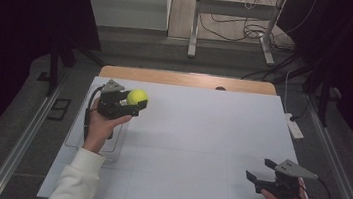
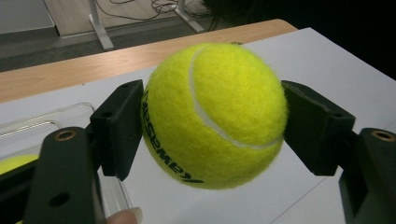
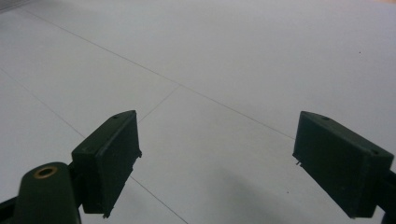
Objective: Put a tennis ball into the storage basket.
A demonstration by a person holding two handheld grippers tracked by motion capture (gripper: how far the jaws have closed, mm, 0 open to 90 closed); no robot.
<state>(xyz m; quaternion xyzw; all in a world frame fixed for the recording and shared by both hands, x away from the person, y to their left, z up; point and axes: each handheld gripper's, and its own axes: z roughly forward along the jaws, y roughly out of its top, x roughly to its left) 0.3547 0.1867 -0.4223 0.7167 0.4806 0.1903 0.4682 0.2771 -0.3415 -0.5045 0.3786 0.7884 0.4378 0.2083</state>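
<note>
Black lettering printed on the tennis ball [image 2: 215, 114], upside down in the left gripper view and partly cut off by the curve; letters resembling "kawasaki", not fully readable. Bright yellow-green felt, fuzzy nap, one curved white seam sweeping from top centre down to the right.

Clamped between the two black pads of the left hand-held gripper [image 2: 212, 126], one pad pressed on each side of the ball, slightly denting the felt. Held clear above the white sheet covering the desk [image 1: 196, 132], at the far left part of the sheet in the high view, ball [image 1: 137, 96] sticking out past the left hand-held gripper [image 1: 136, 101] toward the middle. Light wooden desk edge visible beyond the sheet.

Clear plastic tray [image 2: 42, 121] lying on the sheet just behind and below the gripper; a second yellow ball [image 2: 14, 163] peeking out at the left edge of the left gripper view, near that tray.

Right hand-held gripper [image 1: 261, 170] at the near right of the sheet, jaws spread apart with nothing between them, only bare white sheet with thin ruled lines under them.
</note>
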